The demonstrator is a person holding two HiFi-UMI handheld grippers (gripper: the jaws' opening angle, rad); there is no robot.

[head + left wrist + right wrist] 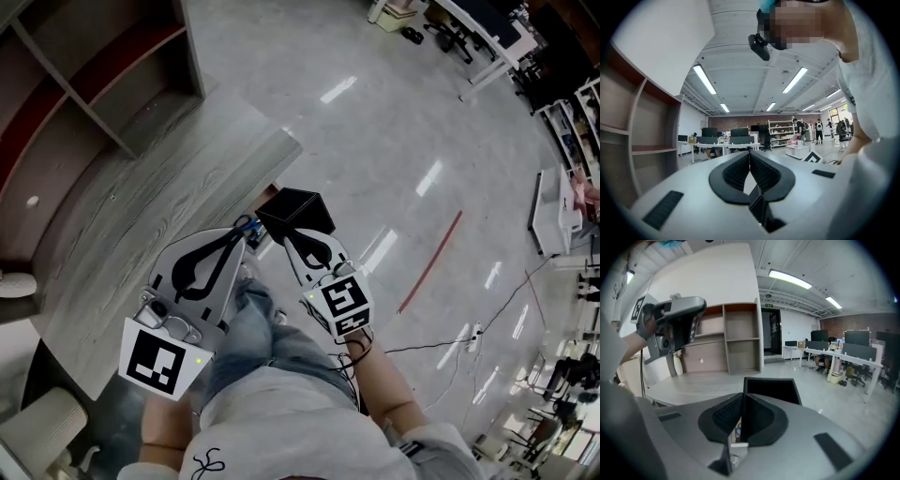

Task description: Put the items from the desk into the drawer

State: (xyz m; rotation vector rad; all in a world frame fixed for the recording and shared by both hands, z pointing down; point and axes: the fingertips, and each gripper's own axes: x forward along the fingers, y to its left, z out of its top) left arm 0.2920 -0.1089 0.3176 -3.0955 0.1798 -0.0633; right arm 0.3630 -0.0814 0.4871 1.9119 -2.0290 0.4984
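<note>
Now R gripper (285,234) clamps black box (300,208) wall, box jutting fwd.

The grey wood-grain worktop (159,197) has a curved front edge. An open shelf unit (103,84) rises along its back, and 1 white rounded object (13,284) sits near its left end.

Right of desk (141,216), box (298,210) (shelf (84,66) left)

Grey left tongs (235,233) and right tongs (288,236), black ribbed pads (736,171), square-marker cubes (343,302), white shirt (281,417), blue jeans (248,323)
</note>
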